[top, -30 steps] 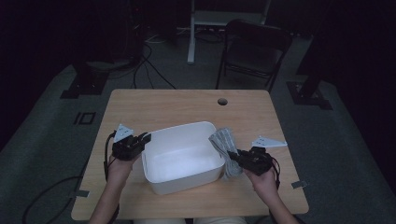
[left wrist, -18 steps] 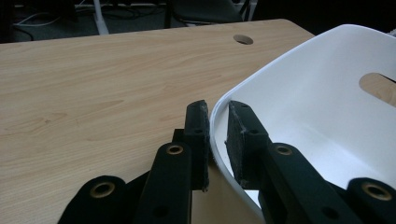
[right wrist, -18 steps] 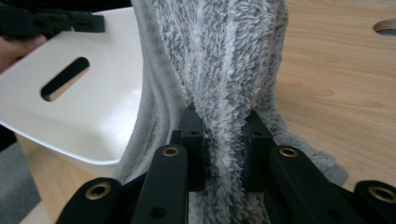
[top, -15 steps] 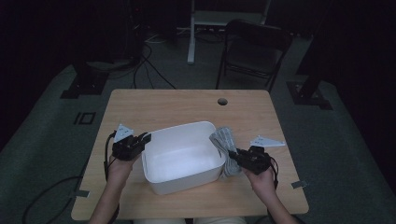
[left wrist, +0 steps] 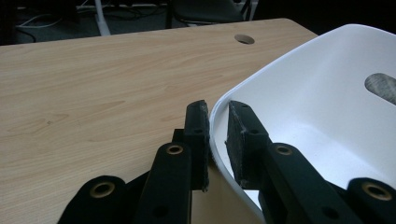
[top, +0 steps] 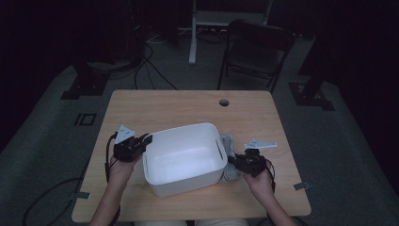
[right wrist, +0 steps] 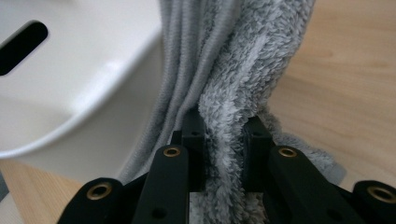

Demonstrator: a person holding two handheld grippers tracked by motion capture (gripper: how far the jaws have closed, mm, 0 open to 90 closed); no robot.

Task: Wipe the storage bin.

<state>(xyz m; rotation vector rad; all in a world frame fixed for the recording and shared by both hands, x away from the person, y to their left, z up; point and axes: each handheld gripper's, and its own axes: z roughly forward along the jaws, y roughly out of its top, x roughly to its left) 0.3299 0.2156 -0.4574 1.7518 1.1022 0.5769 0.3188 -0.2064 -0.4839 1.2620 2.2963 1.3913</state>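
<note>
Currently: grey towel (right wrist: 233,79), bunched lengthwise, pinched between the jaws of the right gripper (right wrist: 223,154); it lies on the wooden table (top: 179,106) just outside the right wall of the white tub (top: 186,157), touching it. Left gripper (left wrist: 215,140) clamps the tub's opposite rim, one jaw inside, one outside. Tub opening sits immediately to the left of the towel, so the right hand is the nearer for the lift over the rim.

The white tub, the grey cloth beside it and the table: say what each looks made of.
Tub: probably plastic, smooth with a soft sheen, thin moulded rim and a cut-out handle slot. Cloth: fluffy terry or microfibre fabric, with a fuzzy pile and ribbed folds. Table: pale wood-grain top, matt; whether it is solid wood or laminate cannot be told.
</note>
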